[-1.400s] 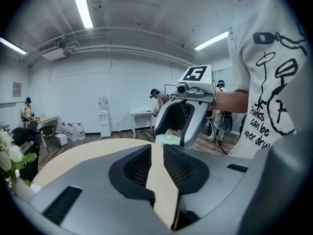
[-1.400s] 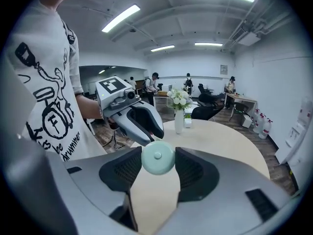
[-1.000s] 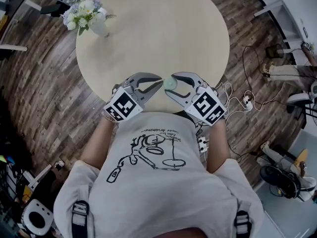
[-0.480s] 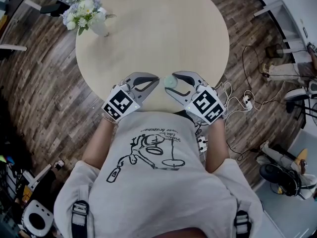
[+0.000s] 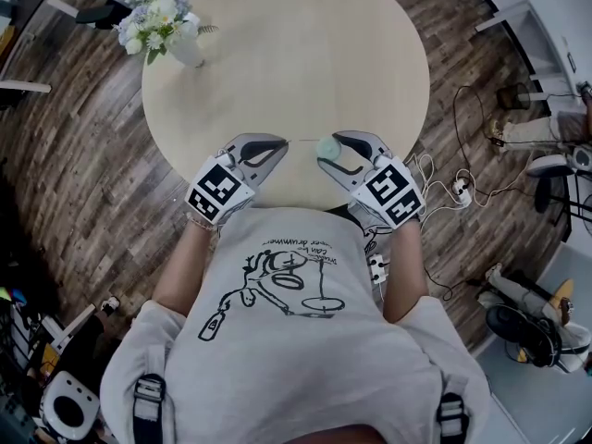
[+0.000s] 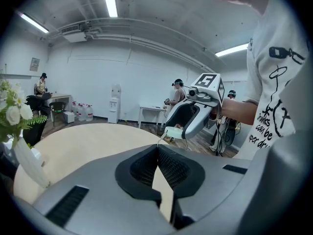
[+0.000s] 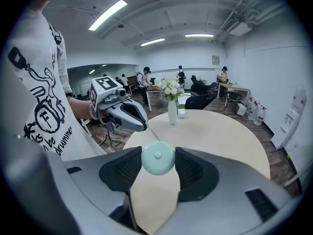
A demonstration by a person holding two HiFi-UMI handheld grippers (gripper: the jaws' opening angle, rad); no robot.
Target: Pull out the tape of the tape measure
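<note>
Right hand-held gripper (image 7: 157, 165) is pinching the round mint tape measure (image 5: 327, 146) over the worktop's (image 5: 296, 54) near edge. Left hand-held gripper (image 6: 157, 146) is clamping shut on the tape (image 5: 302, 141) tip, with a short run showing between them. I'd be pulling straight apart and level, both pinches firm. Vase (image 5: 188, 52) is holding flowers (image 5: 153, 17), well apart.

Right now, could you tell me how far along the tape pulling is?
Done: the right gripper is shut on the round mint tape measure, and the left gripper pinches the end of the tape. In hand: a short stretch of it spans the gap between them, over the near edge of the table. Left: probably most of the pull, since the grippers are close together.
</note>
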